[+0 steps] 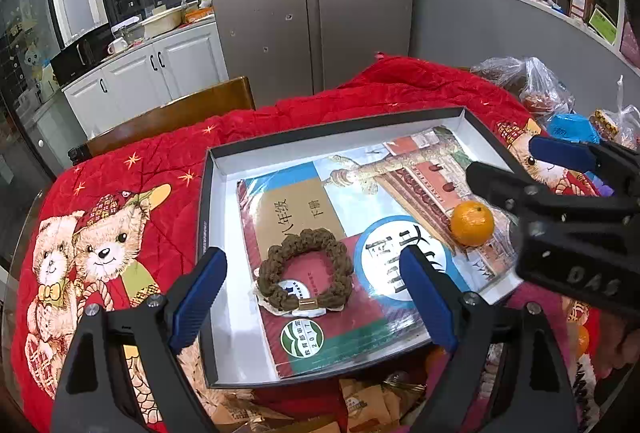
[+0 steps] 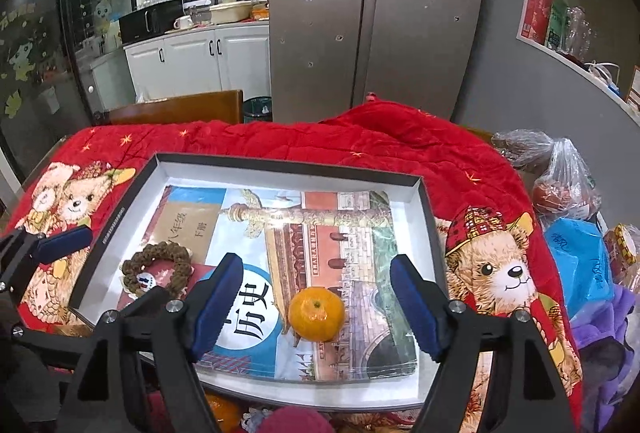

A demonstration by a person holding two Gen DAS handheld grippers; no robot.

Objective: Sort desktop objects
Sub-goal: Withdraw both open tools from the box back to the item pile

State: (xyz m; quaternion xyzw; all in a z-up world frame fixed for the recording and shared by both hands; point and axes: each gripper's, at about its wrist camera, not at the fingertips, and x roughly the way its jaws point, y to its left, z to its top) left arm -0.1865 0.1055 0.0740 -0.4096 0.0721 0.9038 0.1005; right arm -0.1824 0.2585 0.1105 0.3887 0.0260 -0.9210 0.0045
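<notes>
We see a shallow box [image 2: 427, 233] on a red quilt [image 2: 360, 149] over the tabletop. In it lies a book [image 2: 320, 233], flat. On the book rest an orange [image 2: 317, 313] and a brown scrunchie [image 1: 306, 269], well apart. The left tongs [image 1: 312, 297] are spread wide, nothing gripped; the scrunchie lies between the blue pads [image 1: 200, 297] without touching them. The right tongs [image 2: 316, 309] are also wide apart and empty; the orange sits between the pads, clear of both. Plastic bags [image 2: 560, 173] lie beyond the box's right side.
</notes>
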